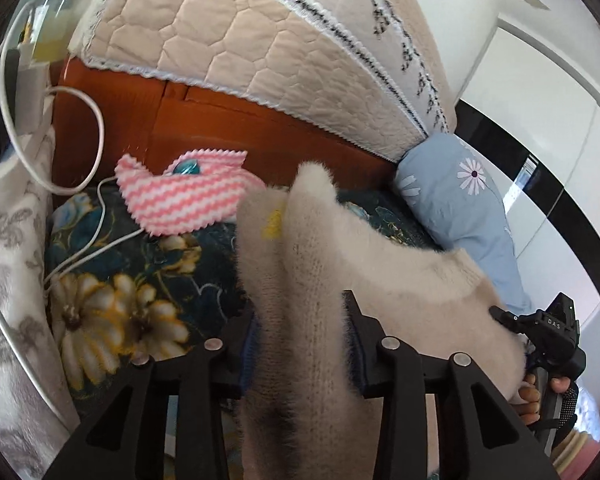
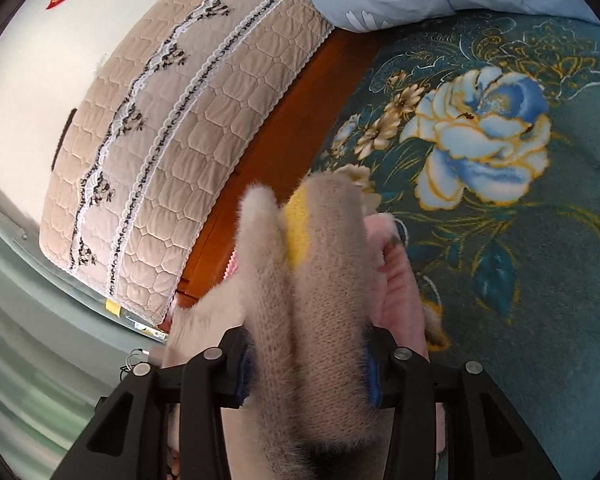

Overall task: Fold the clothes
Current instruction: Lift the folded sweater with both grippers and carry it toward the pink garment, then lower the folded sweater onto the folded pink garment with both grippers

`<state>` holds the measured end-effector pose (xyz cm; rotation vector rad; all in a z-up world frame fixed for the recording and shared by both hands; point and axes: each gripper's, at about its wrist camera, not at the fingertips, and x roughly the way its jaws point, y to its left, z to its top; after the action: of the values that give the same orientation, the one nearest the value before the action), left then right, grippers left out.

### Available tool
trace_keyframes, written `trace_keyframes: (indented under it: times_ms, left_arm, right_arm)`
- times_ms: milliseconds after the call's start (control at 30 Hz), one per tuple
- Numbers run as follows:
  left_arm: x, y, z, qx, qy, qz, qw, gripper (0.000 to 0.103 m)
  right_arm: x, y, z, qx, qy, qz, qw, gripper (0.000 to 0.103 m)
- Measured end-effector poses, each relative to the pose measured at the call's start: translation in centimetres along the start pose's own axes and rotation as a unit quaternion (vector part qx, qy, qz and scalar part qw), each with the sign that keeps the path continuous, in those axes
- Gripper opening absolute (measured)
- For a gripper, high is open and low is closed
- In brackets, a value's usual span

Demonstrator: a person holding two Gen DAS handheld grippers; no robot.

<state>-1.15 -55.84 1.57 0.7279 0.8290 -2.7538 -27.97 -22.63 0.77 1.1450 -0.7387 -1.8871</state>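
A fuzzy beige sweater (image 1: pixel 400 280) with a yellow patch (image 1: pixel 274 224) hangs bunched over the bed, stretched between both grippers. In the left wrist view, my left gripper (image 1: pixel 300 320) is shut on a thick fold of it. At the right edge, the right gripper (image 1: pixel 548 332) holds the sweater's other end, with a hand (image 1: pixel 528 396) around its handle. In the right wrist view, my right gripper (image 2: pixel 308 344) is shut on the sweater (image 2: pixel 332 240), which fills the gap between the pads. Pink cloth (image 2: pixel 400 280) lies just beyond it.
A pink-and-white striped knit (image 1: pixel 180 196) lies on the dark teal floral bedspread (image 1: pixel 120 280) near the orange headboard (image 1: pixel 220 128), which has a quilted beige cover (image 1: pixel 240 40). A light blue pillow (image 1: pixel 460 200) sits at the right. A white cable (image 1: pixel 96 128) trails on the left.
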Motion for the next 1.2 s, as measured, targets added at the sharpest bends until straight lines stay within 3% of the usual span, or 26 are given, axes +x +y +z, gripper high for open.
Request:
trace_keyframes:
  times_ms: [167,300,400,500,567,633,767,933,1200]
  left_arm:
    - [-2.8,-1.3,0.6,0.023,-0.013,0.039,0.9989,0.062]
    - [-4.9,-3.3,0.7,0.040,-0.007,0.055,0.9977,0.064]
    - [-6.3,-5.6,0.1,0.077,-0.002,0.045,0.9960,0.064]
    - [-6.8,-7.8,-1.0,0.095,0.008,0.006,0.9954,0.064]
    - [-6.3,-8.5,-1.7,0.091,0.019,-0.017,0.9955,0.064]
    - [-5.2,-8.7,-2.5,0.086,0.035,-0.021,0.9954,0.064]
    - [-3.3,-8.6,-3.3,0.107,0.041,0.009,0.9933,0.064]
    - [-1.5,-6.2,-3.3,0.070,0.055,-0.002,0.9961,0.064]
    - [-0.3,-6.1,-3.1,0.065,0.046,-0.014,0.9967,0.064]
  right_arm:
    - [-1.2,1.3,0.3,-0.017,0.003,-0.043,0.999,0.053]
    - [-3.4,2.5,0.8,-0.020,-0.031,-0.086,0.996,0.056]
    - [-5.0,5.1,0.7,-0.051,-0.061,-0.108,0.991,0.057]
    - [-5.7,8.5,-0.1,-0.103,-0.077,-0.125,0.984,0.057]
    - [-4.6,10.8,-1.4,-0.155,-0.056,-0.129,0.978,0.057]
    - [-2.5,12.4,-2.9,-0.199,-0.006,-0.128,0.972,0.057]
    - [1.3,12.6,-5.5,-0.253,0.062,-0.167,0.951,0.058]
    - [2.8,11.1,-5.4,-0.253,0.072,-0.187,0.946,0.058]
    - [5.0,10.8,-4.3,-0.246,0.082,-0.214,0.942,0.058]
